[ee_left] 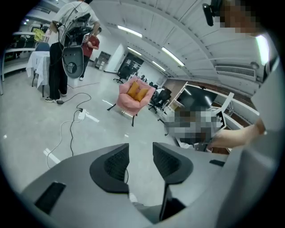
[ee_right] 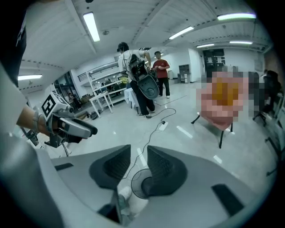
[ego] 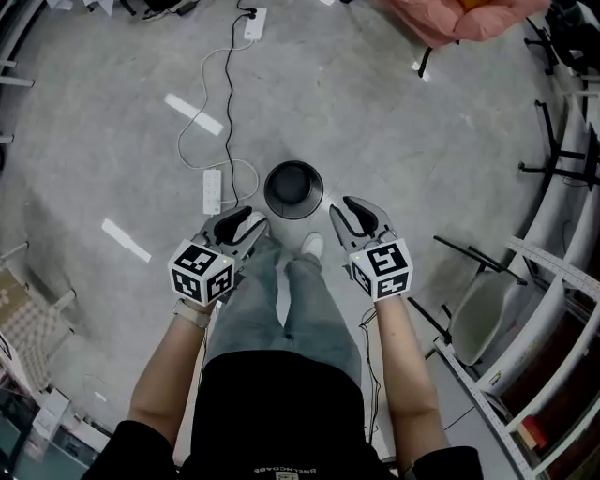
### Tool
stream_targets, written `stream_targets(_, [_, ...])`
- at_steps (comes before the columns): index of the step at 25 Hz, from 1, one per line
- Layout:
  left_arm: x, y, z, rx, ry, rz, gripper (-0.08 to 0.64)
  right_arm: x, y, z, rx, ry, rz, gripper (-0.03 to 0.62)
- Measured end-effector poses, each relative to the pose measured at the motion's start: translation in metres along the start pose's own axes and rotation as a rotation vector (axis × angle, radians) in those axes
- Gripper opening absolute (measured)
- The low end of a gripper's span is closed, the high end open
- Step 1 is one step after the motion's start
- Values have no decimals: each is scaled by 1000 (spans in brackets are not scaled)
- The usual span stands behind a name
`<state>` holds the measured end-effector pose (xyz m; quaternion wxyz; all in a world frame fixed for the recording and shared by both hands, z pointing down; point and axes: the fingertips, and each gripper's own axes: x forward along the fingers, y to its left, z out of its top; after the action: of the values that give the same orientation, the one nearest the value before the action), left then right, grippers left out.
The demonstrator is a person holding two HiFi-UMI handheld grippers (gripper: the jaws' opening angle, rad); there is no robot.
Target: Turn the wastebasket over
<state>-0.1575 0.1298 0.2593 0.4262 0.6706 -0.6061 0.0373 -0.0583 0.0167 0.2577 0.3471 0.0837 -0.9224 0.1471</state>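
The wastebasket [ego: 293,189] is a dark round bin standing on the grey floor just ahead of the person's shoe [ego: 312,246], its open mouth facing up. My left gripper [ego: 248,223] hovers at its near left and my right gripper [ego: 356,208] at its near right, both short of the rim. In the left gripper view the left gripper [ee_left: 140,149] stands open with only floor in the gap. The right gripper [ee_right: 139,151] is open too, and the wastebasket [ee_right: 136,189] shows low between its jaws, partly hidden by the right one. Neither gripper touches it.
A white power strip [ego: 212,190] with looping cables lies on the floor left of the bin. White tape strips [ego: 194,113] mark the floor. A pink armchair [ego: 459,19] stands far ahead, a chair [ego: 478,309] and shelving [ego: 553,281] on the right. People stand in the distance [ee_right: 142,80].
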Motion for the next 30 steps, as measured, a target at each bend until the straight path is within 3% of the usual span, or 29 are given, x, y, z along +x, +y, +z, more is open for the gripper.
stream_targets(5, [60,70,-40,-48,65,33,189,67,-42,-49,-31,120,-35,133])
stream_targets(10, [118,135,-101,-81,159,40,201,137,-79,-114,3,227,-43,140])
stream_targets(21, [233,216,-252,-171,337,16,218,261,-119,-256,-12,419,11,149])
stream_targets(30, [286,261,-298,-179,382,49,218,322,-154,-323,12,479,-24,149])
